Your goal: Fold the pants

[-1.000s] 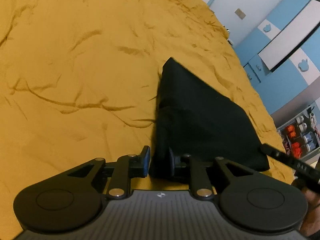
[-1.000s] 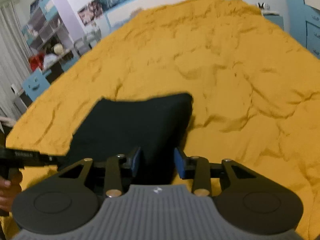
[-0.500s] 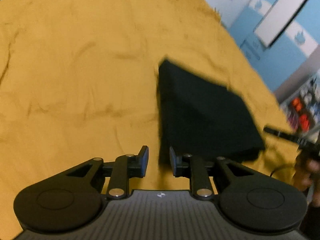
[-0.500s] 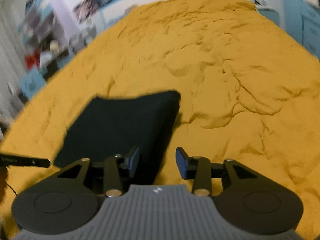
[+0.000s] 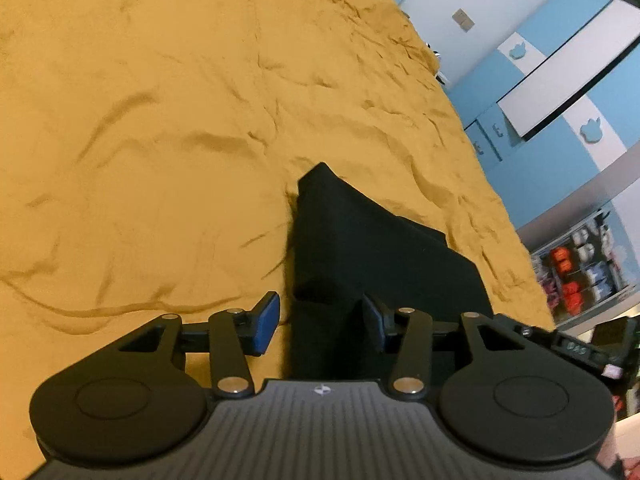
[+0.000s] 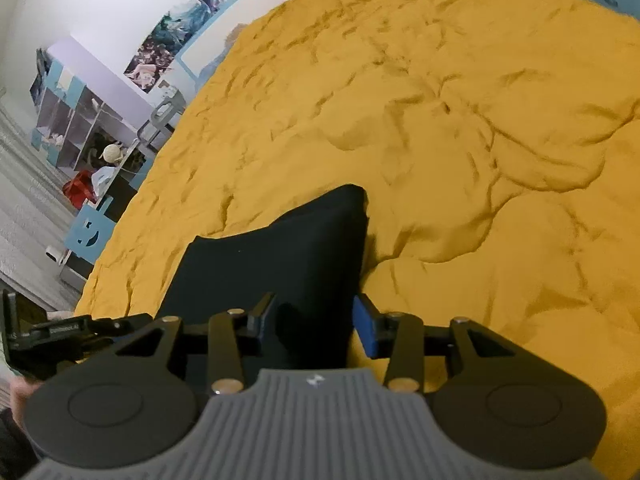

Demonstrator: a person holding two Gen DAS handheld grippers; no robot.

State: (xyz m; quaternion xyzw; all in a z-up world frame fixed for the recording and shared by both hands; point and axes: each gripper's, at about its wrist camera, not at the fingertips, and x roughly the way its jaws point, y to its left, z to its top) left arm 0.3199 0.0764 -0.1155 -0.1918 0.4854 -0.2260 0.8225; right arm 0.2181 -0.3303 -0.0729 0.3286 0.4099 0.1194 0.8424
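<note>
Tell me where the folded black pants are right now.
The black pants lie on the mustard bedspread, low and centre in both wrist views, their near corners between each pair of open tongs, left and right.

Black tongs [image 5: 318,322] with blue pads [image 5: 266,322], silver pivot screws, ribbed grey housing, small white logo

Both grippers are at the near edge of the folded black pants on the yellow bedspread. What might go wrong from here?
Two risks:
1. The left gripper and right gripper have just been opening, each with a near corner of the pants between unpressed pads. Closing now might pinch only the top layers and undo the fold.
2. The bedspread is soft and wrinkled, so a low grab could catch it too.
</note>
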